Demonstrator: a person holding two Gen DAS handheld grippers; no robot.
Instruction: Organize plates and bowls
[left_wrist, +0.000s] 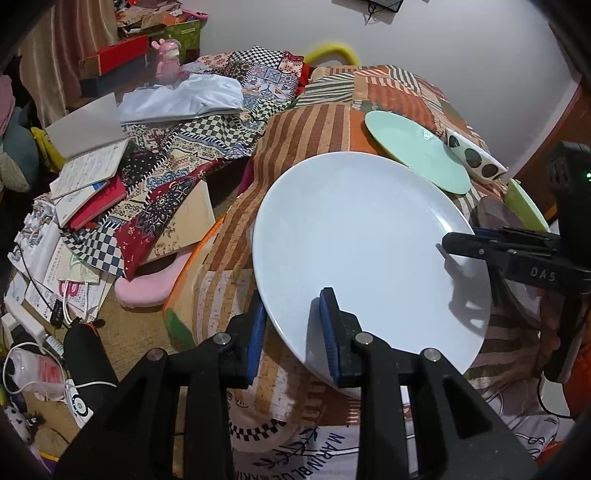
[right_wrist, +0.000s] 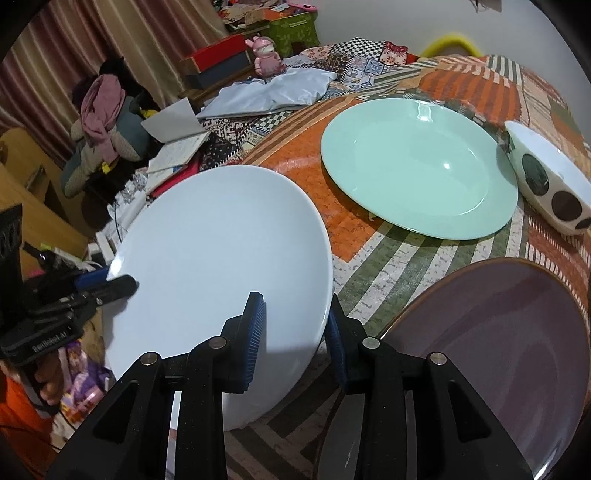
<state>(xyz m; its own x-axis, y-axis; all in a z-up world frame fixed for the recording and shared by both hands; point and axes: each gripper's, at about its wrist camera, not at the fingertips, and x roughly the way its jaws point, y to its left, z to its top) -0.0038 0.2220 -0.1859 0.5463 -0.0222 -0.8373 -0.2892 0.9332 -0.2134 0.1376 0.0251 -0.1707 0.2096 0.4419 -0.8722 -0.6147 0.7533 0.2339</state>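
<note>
White plate (left_wrist: 362, 243) tilts over the table's near-left edge, its rim pinched by the left gripper (left_wrist: 295, 332) and the right gripper (right_wrist: 295, 332). Purple plate (right_wrist: 498, 350) sits cut off. Patchwork cloth (right_wrist: 369, 229) covers the table amid clutter.

A pale wall (left_wrist: 461, 55) fills the upper right, around one o'clock. Striped curtains (right_wrist: 92, 44) hang at ten o'clock. A patchwork cloth (right_wrist: 461, 88) covers the table, with notebooks (left_wrist: 88, 173) (heaped untidily) at nine o'clock.
</note>
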